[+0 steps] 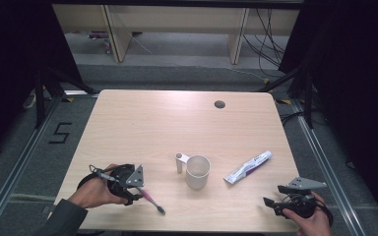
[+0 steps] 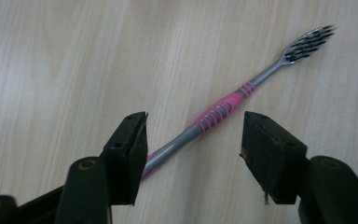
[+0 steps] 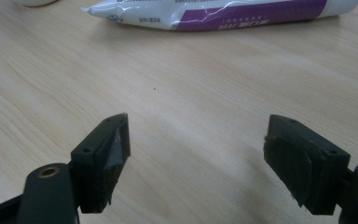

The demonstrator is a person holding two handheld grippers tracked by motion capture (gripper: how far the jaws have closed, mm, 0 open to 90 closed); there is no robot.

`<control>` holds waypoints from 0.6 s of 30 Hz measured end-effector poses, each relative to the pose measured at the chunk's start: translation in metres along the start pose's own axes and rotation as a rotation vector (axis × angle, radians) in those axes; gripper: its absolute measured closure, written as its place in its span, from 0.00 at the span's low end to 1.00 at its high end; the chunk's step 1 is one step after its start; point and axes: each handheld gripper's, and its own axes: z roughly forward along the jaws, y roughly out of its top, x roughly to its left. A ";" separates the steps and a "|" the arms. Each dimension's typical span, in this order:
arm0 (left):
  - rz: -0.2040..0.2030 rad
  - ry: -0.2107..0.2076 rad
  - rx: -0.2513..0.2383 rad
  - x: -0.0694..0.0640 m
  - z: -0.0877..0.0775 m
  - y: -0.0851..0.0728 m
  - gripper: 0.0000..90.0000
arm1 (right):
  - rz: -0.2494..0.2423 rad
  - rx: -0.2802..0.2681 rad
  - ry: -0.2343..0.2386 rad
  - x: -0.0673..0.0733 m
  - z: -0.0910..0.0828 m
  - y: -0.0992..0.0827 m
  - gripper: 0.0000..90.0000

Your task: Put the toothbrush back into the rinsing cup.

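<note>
Table [image 1: 128,123], near edge: my left tongs [image 2: 193,140] straddle the toothbrush [image 2: 214,116], ungripped, for pickup; right tongs [image 3: 196,154] open.

The pale wood table [image 1: 142,123] carries four things. A pink and grey toothbrush [image 2: 214,116] lies flat between the jaws of the left gripper [image 1: 137,189], bristles pointing away from it. A white cup [image 1: 197,171] stands near mid-table, between the two grippers. A small white holder [image 1: 179,162] stands just beside it. A white and purple tube [image 3: 223,11] lies ahead of the right gripper [image 1: 275,202], well apart.
</note>
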 end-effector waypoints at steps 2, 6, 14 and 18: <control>0.032 0.001 0.033 -0.002 0.004 0.003 0.49 | 0.009 -0.003 -0.005 0.001 0.000 0.000 0.26; 0.089 -0.018 0.079 -0.007 0.011 0.011 0.54 | 0.001 -0.002 -0.002 0.001 0.000 -0.001 0.26; 0.142 -0.030 0.131 -0.006 0.018 0.018 0.61 | -0.014 -0.001 -0.003 0.001 0.001 0.001 0.26; 0.145 -0.049 0.143 -0.005 0.023 0.020 0.62 | -0.016 0.008 -0.005 0.000 0.001 0.000 0.27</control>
